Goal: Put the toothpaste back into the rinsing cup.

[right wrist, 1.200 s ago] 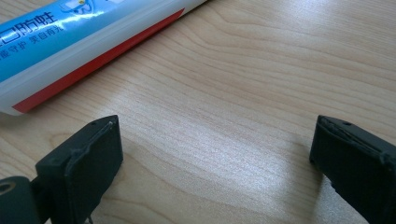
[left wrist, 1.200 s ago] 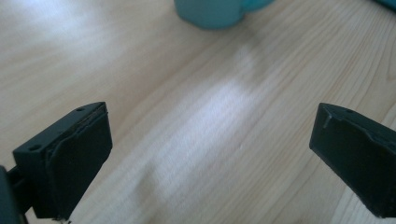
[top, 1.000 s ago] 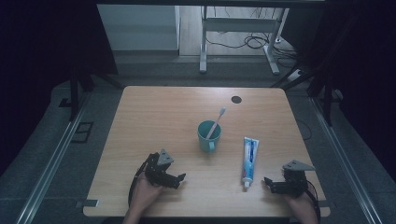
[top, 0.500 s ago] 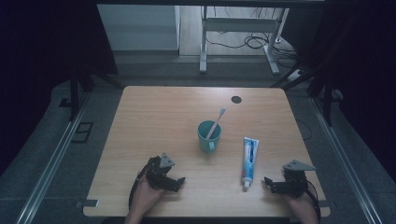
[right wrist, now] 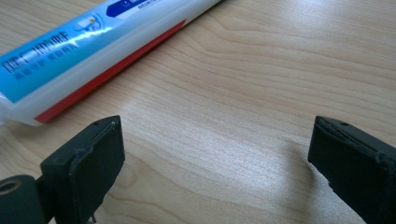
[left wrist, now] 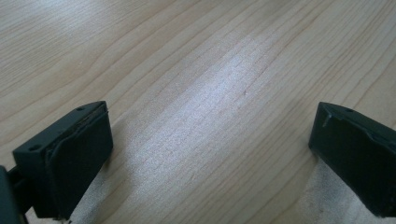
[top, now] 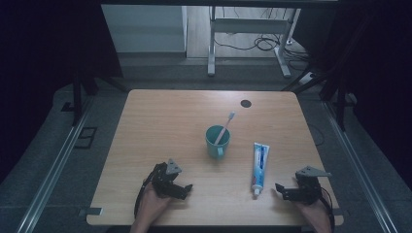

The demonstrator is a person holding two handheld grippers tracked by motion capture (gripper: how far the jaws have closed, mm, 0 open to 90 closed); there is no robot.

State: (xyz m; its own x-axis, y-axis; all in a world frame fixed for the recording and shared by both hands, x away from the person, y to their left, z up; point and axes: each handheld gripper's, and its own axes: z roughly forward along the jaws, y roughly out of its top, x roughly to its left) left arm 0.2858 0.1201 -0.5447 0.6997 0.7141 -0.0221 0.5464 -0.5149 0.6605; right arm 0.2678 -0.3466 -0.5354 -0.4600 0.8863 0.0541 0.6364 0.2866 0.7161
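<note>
A teal mug (top: 215,141) stands near the middle of the wooden table (top: 160,126) with a toothbrush (top: 226,125) leaning in it. Right of it lies a blue and white toothpaste tube (top: 258,165), cap end toward the front edge. My left gripper (top: 185,189) rests low at the front left, open, with bare wood between its jaws (left wrist: 210,154). My right gripper (top: 281,191) sits at the front right, open and empty, just right of the tube's cap end. The tube (right wrist: 88,46) runs across the upper left of the right gripper view, outside the jaws.
A small dark round hole (top: 246,103) marks the table's far right. Beyond the table stand a metal frame (top: 248,39) and cables on the floor. Rails run along both sides of the table.
My left gripper has shifted slightly toward the front edge. The right gripper, mug and tube have not moved.
</note>
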